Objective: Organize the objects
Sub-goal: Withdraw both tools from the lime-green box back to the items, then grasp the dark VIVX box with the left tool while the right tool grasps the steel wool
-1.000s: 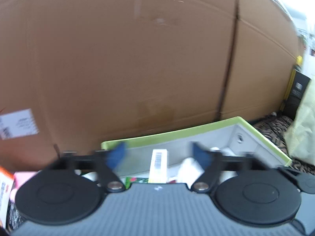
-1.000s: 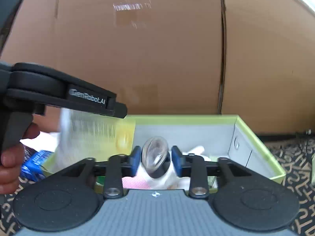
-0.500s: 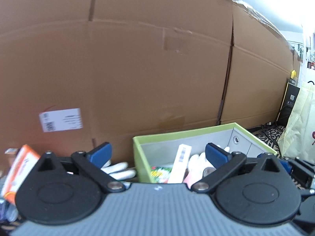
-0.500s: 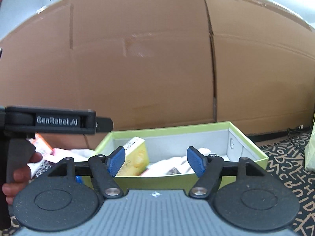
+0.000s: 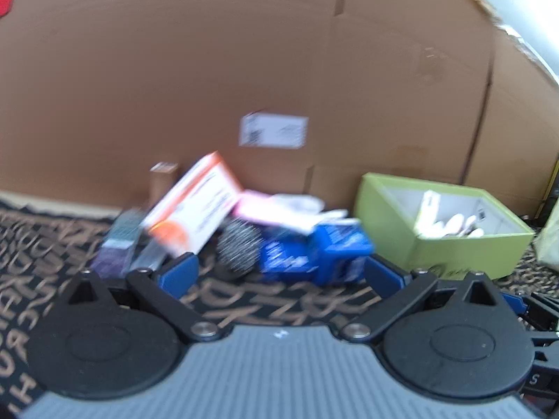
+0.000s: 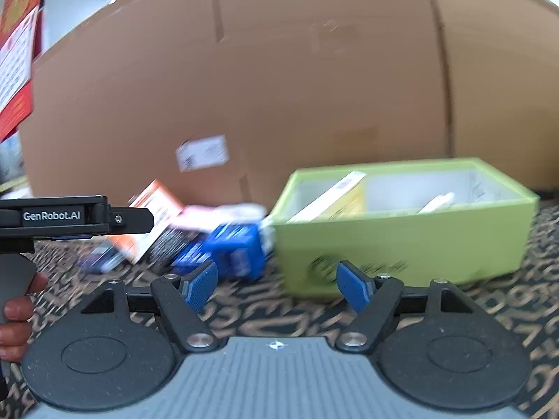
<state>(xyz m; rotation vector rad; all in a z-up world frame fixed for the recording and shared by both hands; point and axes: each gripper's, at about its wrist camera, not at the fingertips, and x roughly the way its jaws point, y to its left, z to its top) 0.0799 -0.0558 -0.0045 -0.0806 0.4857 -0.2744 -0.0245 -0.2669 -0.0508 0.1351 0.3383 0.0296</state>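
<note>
A green box (image 5: 443, 230) (image 6: 401, 230) sits on the patterned mat and holds a yellow packet (image 6: 335, 199) and white items. Left of it lies a pile: an orange-and-white carton (image 5: 195, 206), a steel scrubber ball (image 5: 239, 244), a blue pack (image 5: 314, 255) (image 6: 227, 251) and a pink-and-white packet (image 5: 279, 209). My left gripper (image 5: 279, 276) stands wide open with nothing between its fingers, short of the scrubber and blue pack. My right gripper (image 6: 277, 286) is empty, its jaws still opening, in front of the box's near left corner.
A tall cardboard wall (image 5: 244, 70) closes off the back. A small brown box (image 5: 162, 178) and a dark packet (image 5: 118, 241) lie at the pile's left. A hand (image 6: 15, 314) holds the left gripper's handle at the right view's left edge. The mat (image 5: 265, 303) shows bare in front.
The right gripper let go of the round clear item over the box and pulled back. The left gripper opened, left the box and swung left to face the pile.
</note>
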